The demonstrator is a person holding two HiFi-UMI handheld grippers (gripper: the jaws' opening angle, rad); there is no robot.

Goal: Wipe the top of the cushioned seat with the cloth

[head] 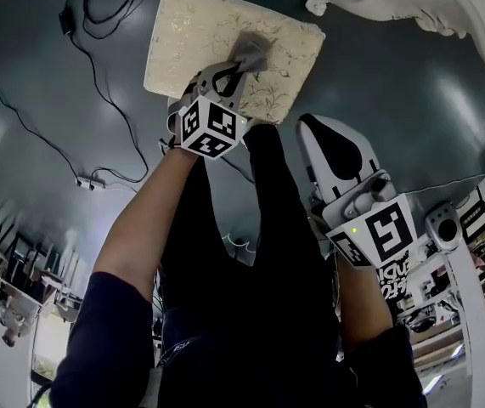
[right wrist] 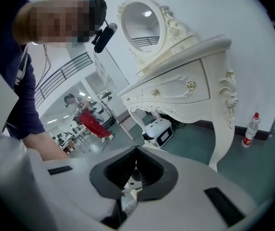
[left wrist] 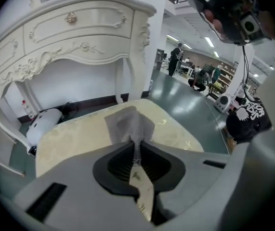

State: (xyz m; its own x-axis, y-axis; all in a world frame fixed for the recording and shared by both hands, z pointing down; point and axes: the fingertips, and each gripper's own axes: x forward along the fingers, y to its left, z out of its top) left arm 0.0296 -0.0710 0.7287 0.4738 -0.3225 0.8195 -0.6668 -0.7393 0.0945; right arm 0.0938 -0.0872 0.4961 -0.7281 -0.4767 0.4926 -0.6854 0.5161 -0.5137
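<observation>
The cushioned seat (head: 204, 36) is cream with a faint floral print and stands on the dark floor. A grey cloth (head: 249, 53) lies spread on its top near the right side. My left gripper (head: 229, 76) is shut on the cloth and presses it onto the cushion. In the left gripper view the cloth (left wrist: 127, 124) fans out from the closed jaws over the seat (left wrist: 79, 138). My right gripper (head: 323, 134) hangs off to the right of the seat, shut and holding nothing. In the right gripper view its tips (right wrist: 136, 150) meet with nothing between them.
A white carved dressing table (head: 412, 2) stands just right of the seat, its leg (right wrist: 222, 129) and drawers (left wrist: 74, 25) close by. Black cables (head: 98, 66) trail over the floor at left. A white device (right wrist: 159, 131) sits under the table.
</observation>
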